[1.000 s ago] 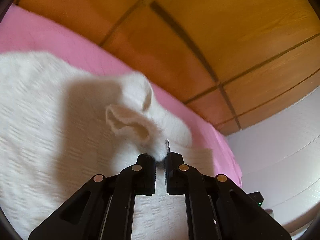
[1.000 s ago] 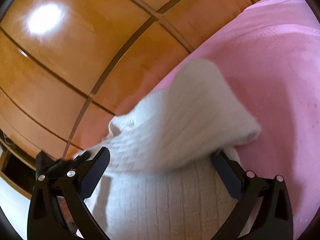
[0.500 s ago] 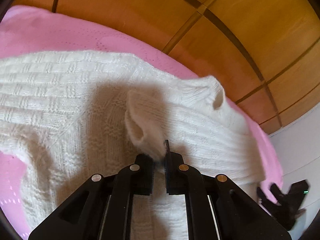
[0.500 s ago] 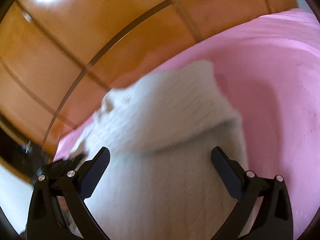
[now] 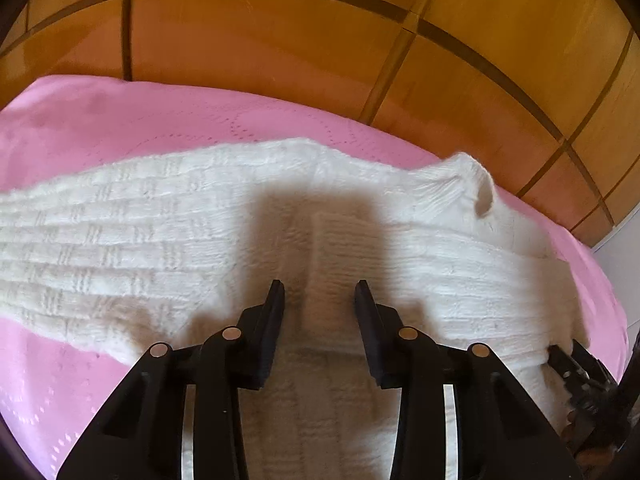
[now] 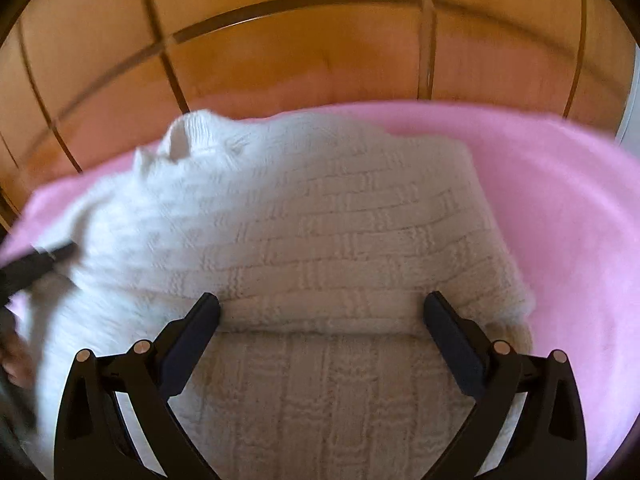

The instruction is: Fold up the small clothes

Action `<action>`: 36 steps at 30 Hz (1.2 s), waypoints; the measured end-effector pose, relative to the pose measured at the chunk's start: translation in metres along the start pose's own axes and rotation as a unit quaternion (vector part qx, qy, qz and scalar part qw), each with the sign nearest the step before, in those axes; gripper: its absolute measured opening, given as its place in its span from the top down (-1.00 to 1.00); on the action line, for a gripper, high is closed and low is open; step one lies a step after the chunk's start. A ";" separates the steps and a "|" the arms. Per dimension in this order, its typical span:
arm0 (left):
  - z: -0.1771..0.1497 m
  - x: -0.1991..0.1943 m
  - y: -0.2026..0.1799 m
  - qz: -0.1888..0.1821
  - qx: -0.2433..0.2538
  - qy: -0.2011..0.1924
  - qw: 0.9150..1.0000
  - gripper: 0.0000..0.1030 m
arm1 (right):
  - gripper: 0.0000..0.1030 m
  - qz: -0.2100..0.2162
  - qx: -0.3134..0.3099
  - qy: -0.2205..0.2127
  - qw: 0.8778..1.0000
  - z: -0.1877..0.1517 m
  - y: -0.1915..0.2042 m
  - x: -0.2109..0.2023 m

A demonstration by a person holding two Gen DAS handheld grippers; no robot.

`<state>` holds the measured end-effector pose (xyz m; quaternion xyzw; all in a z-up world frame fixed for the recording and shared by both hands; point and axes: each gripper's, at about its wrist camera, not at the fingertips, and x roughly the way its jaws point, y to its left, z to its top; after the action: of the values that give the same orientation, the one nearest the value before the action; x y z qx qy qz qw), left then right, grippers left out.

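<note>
A small white knitted sweater [image 5: 168, 224] lies on a pink bedspread [image 5: 120, 120], folded over on itself, its collar [image 5: 476, 184] at the right. My left gripper [image 5: 319, 292] is open and empty, just above the knit; a sleeve [image 5: 340, 248] lies flat between and beyond its fingers. In the right wrist view the sweater [image 6: 340, 240] fills the middle, collar [image 6: 188, 136] at the upper left. My right gripper [image 6: 322, 306] is wide open and empty over a folded edge. The right gripper's tip [image 5: 576, 368] shows at the left view's right edge.
A wooden panelled headboard [image 5: 320, 40] rises behind the bed [image 6: 560, 200]. The left gripper's finger [image 6: 48, 256] pokes in at the right view's left edge. A white wall [image 5: 628, 260] stands at the far right.
My left gripper opened and let go of the sleeve, which now lies flat on the sweater. Both grippers swung to face the sweater squarely. The right gripper stayed open.
</note>
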<state>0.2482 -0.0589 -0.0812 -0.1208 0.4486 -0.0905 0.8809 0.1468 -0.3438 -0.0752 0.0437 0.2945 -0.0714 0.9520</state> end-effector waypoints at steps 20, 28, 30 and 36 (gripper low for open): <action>-0.037 -0.123 0.194 -0.024 -0.275 -0.098 0.956 -0.34 | -0.97 -0.021 -0.008 -0.010 1.000 -0.001 0.003 -0.003; -0.054 -0.154 0.333 -0.014 -0.455 -0.164 0.875 -0.34 | -0.97 -0.031 -0.012 -0.014 0.999 -0.002 0.004 -0.004; -0.050 -0.158 0.356 -0.014 -0.474 -0.178 0.862 -0.33 | -0.97 -0.033 -0.013 -0.014 0.999 -0.001 0.004 -0.004; -0.035 -0.147 0.390 0.002 -0.495 -0.170 0.852 0.48 | -0.97 -0.039 -0.016 -0.013 0.999 -0.001 0.005 -0.004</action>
<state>0.1539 0.3479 -0.1026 -0.5536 0.2772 0.1671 0.7673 0.1437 -0.3384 -0.0739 0.0158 0.2845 -0.1038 0.9529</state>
